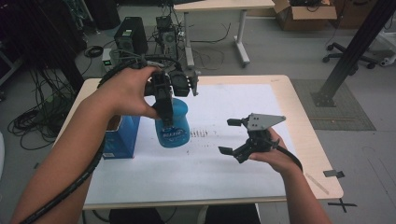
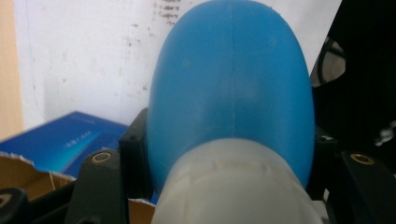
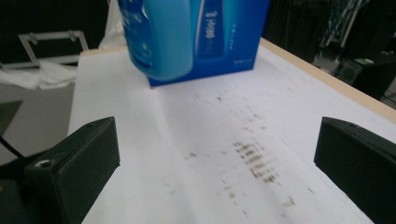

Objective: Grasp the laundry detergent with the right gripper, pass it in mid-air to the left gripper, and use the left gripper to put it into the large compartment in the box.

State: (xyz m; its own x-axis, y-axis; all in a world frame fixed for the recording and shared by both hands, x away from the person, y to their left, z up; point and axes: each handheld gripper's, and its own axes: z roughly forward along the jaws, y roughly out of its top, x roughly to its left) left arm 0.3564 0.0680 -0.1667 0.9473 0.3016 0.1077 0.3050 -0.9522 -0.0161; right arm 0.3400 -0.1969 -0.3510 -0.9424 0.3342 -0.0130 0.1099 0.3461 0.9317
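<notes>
A blue plastic bottle (image 1: pixel 172 125) with a pale cap hangs above the white sheet, gripped near its top by my left gripper (image 1: pixel 164 95). In the left gripper view the bottle (image 2: pixel 233 88) bulges between the black jaws, its pale cap (image 2: pixel 233 182) nearest the camera. An open blue carton (image 1: pixel 120 136) stands on the table just left of the bottle, also seen in the right gripper view as a blue box (image 3: pixel 233 32) behind the bottle (image 3: pixel 156 35). My right gripper (image 1: pixel 229 136) is held open over the right half of the sheet, with nothing between its fingers (image 3: pixel 77 163).
A white paper sheet (image 1: pixel 210 163) with dark smudges (image 1: pixel 200 133) covers most of the wooden table (image 1: pixel 299 116). Behind the table are cables, a computer tower (image 1: pixel 131 35), another desk (image 1: pixel 224 5) and a cardboard box (image 1: pixel 306 14). A black post (image 1: pixel 350 51) stands at the right.
</notes>
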